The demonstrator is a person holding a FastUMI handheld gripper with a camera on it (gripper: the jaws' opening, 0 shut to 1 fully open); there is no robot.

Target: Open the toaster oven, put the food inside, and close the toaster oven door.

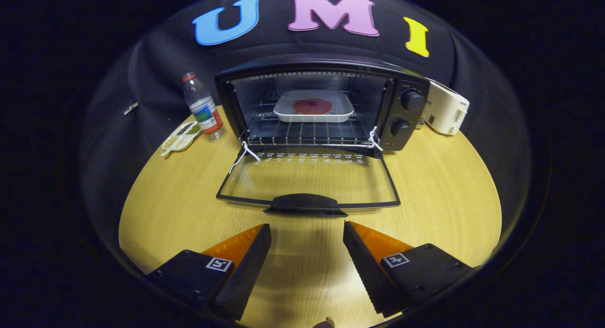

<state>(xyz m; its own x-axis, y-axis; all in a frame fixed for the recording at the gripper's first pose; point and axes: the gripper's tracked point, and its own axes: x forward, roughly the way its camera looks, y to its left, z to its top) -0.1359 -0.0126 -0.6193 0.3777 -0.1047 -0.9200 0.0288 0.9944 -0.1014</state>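
A black toaster oven [406, 115] stands at the back of the round wooden table, straight ahead of my fingers. Its glass door [307, 179] lies folded down flat toward me, with the dark handle [305, 203] just ahead of my fingertips. Inside, on the wire rack [307, 134], sits a white tray [340, 114] holding a round red piece of food [312, 106]. My gripper [307, 231] hovers over the table in front of the door handle, open, with nothing between its fingers.
A clear plastic bottle [204, 111] with a red cap stands left of the oven, and a small flat dish [179, 137] lies beside it. A white appliance [446, 109] sits to the oven's right. Bare tabletop [449, 200] spreads on both sides of the door.
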